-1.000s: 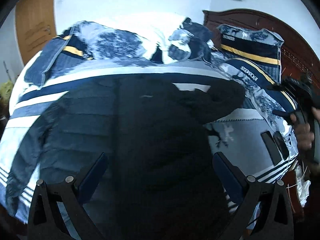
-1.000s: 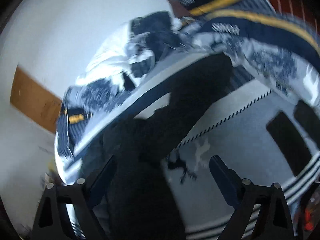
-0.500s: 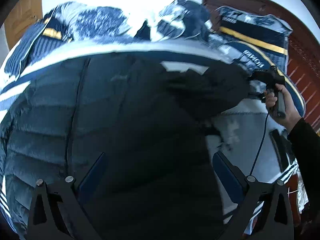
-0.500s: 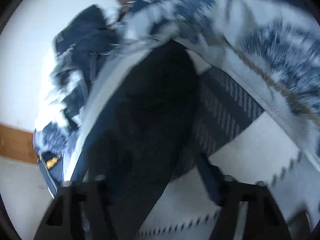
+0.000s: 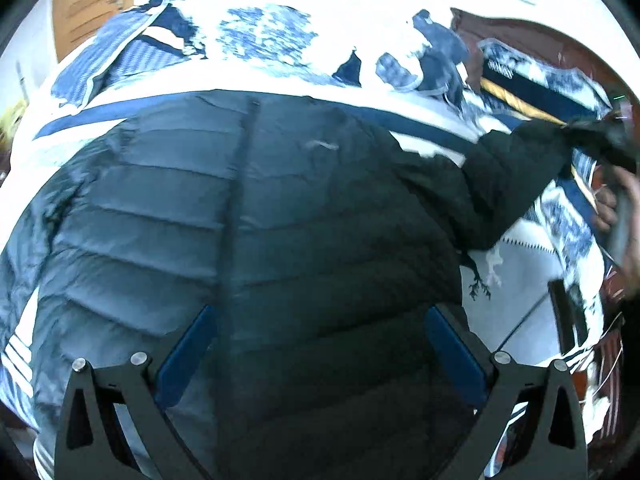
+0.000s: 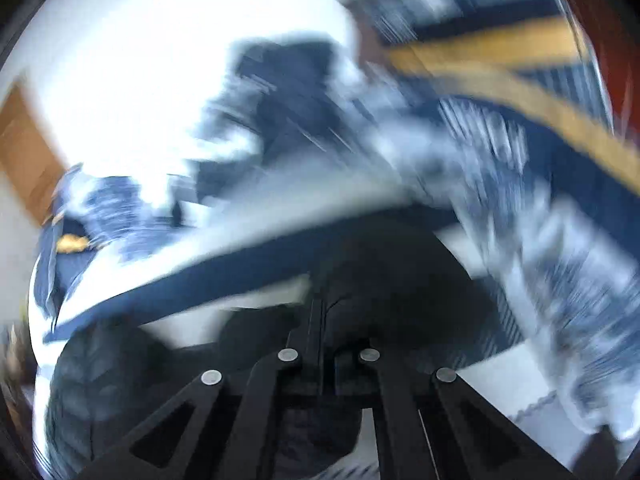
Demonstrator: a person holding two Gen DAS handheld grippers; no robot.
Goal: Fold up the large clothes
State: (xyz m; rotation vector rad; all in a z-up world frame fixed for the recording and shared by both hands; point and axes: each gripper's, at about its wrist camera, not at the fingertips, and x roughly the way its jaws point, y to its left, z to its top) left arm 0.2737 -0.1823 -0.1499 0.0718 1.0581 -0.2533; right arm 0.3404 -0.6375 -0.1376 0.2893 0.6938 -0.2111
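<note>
A dark quilted jacket is lying spread flat on the bed, filling most of the patterned cover, with its right sleeve stretched out toward the headboard. The right gripper has just been closing and is now clenched on the end of that sleeve, dark fabric pinched between its jaws; its own view is blurred, so how deep the bite goes I cannot tell. The left gripper is hanging released over the jacket's lower body, jaws wide, touching nothing. The step in hand looks like folding the sleeve across the body. To do it well, the right gripper should be lifting only enough to clear the quilting, carrying the sleeve straight inward, while the left is pressing the body down so the jacket is not sliding.
</note>
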